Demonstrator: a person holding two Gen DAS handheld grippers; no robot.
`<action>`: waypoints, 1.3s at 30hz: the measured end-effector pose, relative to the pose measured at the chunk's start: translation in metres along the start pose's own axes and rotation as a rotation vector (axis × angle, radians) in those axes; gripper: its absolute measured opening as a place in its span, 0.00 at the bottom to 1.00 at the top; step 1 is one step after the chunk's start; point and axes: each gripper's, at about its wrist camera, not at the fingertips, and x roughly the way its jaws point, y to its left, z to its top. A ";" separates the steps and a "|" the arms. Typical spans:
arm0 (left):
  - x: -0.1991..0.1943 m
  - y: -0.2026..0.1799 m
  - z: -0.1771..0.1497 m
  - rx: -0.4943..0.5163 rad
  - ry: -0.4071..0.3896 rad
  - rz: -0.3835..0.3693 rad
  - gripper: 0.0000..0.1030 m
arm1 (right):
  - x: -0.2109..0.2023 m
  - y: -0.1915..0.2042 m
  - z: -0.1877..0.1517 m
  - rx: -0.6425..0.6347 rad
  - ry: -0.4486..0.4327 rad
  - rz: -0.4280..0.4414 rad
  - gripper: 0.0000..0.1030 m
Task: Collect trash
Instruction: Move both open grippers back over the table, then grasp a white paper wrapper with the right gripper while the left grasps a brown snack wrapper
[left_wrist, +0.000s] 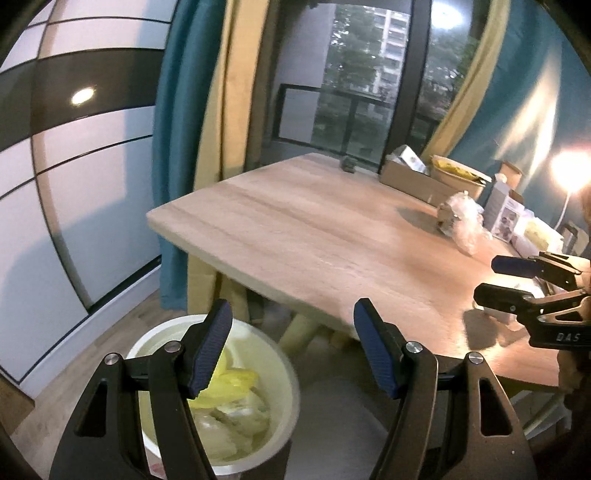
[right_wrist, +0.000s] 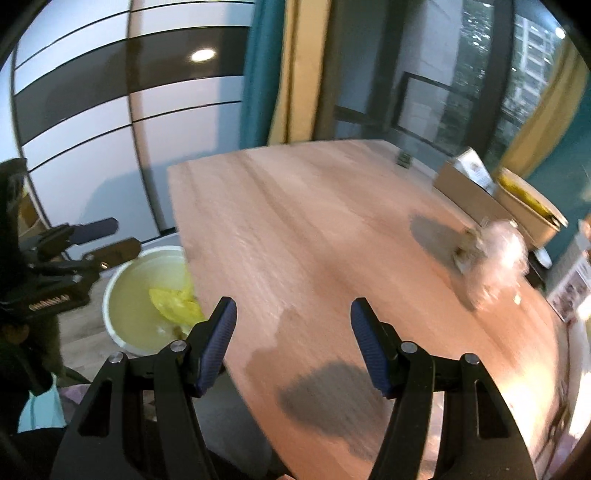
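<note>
While the left wrist view looks down into the white bin (left_wrist: 207, 402) on the floor, showing yellow wrappers (left_wrist: 236, 380) on top of pale crumpled waste, the right wrist view catches only part of that bin (right_wrist: 144, 299) at 9 o'clock, half hidden by the edge of the wooden surface (right_wrist: 314, 236). Both views show the crumpled clear plastic bag (left_wrist: 465, 221) with a brownish scrap at its near end, lying on the surface at about 2 o'clock; in the right view the bag (right_wrist: 495, 258) is blurred. Its long axis seems to run from 10 o'clock to 4 o'clock in the left view; which end leads I cannot tell. Beyond it stand a cardboard box (left_wrist: 410, 173) and a paper bowl (left_wrist: 458, 177).

The left gripper (left_wrist: 291, 354) hangs over the bin's rim, its fingers apart with nothing between them. The right gripper (right_wrist: 293, 347) is over the surface, its fingers likewise spread wide and empty.
</note>
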 end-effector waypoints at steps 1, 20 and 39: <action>0.001 -0.006 0.001 0.008 0.003 -0.005 0.70 | -0.002 -0.008 -0.005 0.013 0.005 -0.016 0.62; 0.023 -0.096 0.007 0.113 0.057 -0.082 0.69 | -0.001 -0.066 -0.055 0.004 0.035 -0.076 0.62; 0.065 -0.149 0.044 0.187 0.073 -0.129 0.69 | -0.025 -0.121 -0.037 0.090 -0.086 -0.056 0.21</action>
